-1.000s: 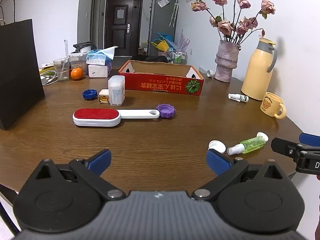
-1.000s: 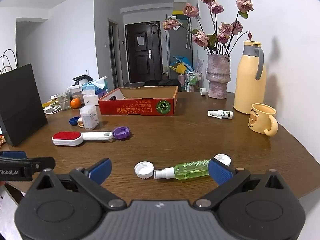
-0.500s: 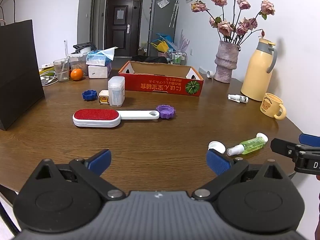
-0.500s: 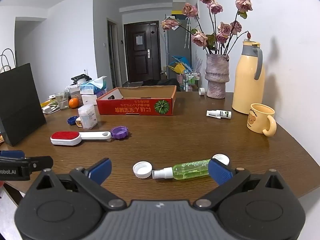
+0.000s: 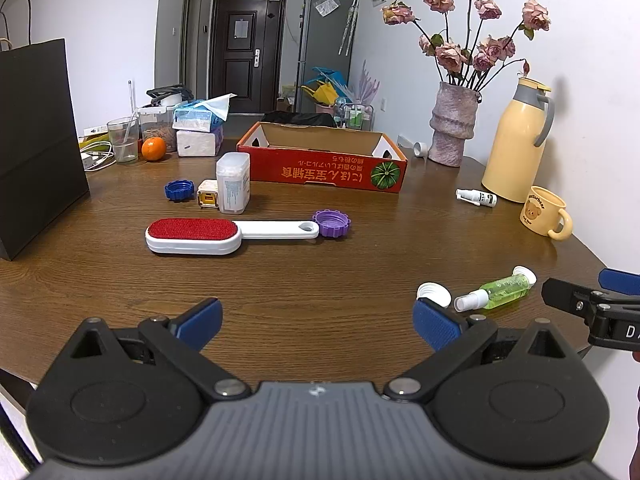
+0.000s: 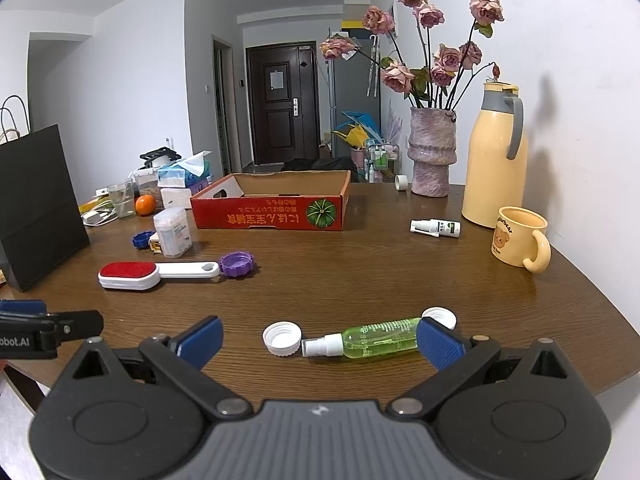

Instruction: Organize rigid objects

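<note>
- Left gripper (image 5: pixel 316 316) gapes wide, empty, above the near table (image 5: pixel 320 272) edge.
- Right gripper (image 6: pixel 318 338) spread wide; its right pad hides the green spray bottle (image 6: pixel 376 339)'s base.

Both fisheye views set low at the near edge of the tabletop (image 5: pixel 320 272), facing along it toward the red cardboard box (image 5: pixel 324 170) and the dark door (image 6: pixel 282 104) beyond. Left view nearer the lint brush (image 5: pixel 196 236); right view close over the green spray bottle (image 6: pixel 372 340). Shared: box, brush, purple cap (image 6: pixel 237 264), vase (image 5: pixel 450 132), yellow thermos (image 6: pixel 494 168), mug (image 5: pixel 544 216). Right claw (image 5: pixel 576 296) seen at the left view's right edge, left claw (image 6: pixel 60 322) at the right view's left edge.
</note>
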`<state>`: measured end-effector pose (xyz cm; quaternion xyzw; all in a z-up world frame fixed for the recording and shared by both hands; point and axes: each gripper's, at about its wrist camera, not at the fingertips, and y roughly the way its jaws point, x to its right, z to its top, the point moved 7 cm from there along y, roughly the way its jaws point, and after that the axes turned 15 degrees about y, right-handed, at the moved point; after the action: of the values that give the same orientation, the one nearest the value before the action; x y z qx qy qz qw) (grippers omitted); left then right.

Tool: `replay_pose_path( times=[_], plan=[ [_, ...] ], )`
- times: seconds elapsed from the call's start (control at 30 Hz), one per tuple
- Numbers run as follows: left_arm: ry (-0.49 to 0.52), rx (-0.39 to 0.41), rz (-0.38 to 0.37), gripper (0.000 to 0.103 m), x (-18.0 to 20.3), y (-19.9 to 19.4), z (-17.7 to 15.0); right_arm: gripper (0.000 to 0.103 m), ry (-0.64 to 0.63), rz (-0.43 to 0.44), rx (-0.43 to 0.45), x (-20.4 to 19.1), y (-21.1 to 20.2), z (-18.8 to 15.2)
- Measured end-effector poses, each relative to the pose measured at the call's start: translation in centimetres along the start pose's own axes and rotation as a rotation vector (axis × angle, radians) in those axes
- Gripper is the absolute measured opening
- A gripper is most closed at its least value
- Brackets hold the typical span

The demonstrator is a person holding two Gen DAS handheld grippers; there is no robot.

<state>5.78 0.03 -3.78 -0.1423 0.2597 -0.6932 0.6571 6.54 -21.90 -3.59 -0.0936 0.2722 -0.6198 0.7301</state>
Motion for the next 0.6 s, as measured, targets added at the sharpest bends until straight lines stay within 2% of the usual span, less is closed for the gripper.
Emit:
replay_pose_path(
  times=[0.6],
  plan=[
    [0.0,0.003,0.001,0.103,0.05,-0.07,0.36,0.103,-0.002,-0.001,0.002,-0.01,-0.16,0.0]
  ],
)
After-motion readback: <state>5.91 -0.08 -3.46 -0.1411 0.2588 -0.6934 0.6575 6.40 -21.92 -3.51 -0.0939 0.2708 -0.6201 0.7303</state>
